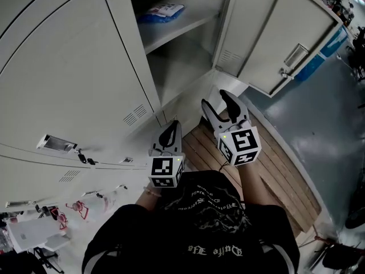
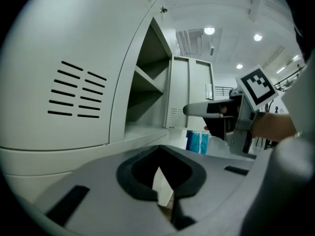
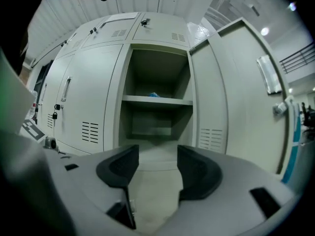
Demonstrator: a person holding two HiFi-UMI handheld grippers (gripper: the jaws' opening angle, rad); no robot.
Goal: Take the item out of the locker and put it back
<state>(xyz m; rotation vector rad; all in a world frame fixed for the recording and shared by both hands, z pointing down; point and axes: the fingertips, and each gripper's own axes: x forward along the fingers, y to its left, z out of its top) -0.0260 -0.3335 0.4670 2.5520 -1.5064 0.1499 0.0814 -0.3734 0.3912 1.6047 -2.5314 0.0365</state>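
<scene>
1. In front of the open locker point(image 1: 188, 64), the left tongs point(image 1: 171, 128) are closed. Their pads meet at the tips and nothing is gripped between them. They hang just beside the neighbouring door point(image 1: 68, 67) at the left and touch nothing.
2. The right tongs point(image 1: 215, 101) stand wide apart and empty. They are aimed into the locker's lower compartment and are clear of its walls.
3. The item, a blue and white packet point(image 1: 163, 11), lies flat on the upper shelf point(image 1: 188, 24), set back from the front edge and well apart from both tongs.
4. Its long axis runs left to right along the shelf. Which end leads cannot be told.
5. The locker's own door point(image 1: 274, 39) stands swung open at the right.
</scene>
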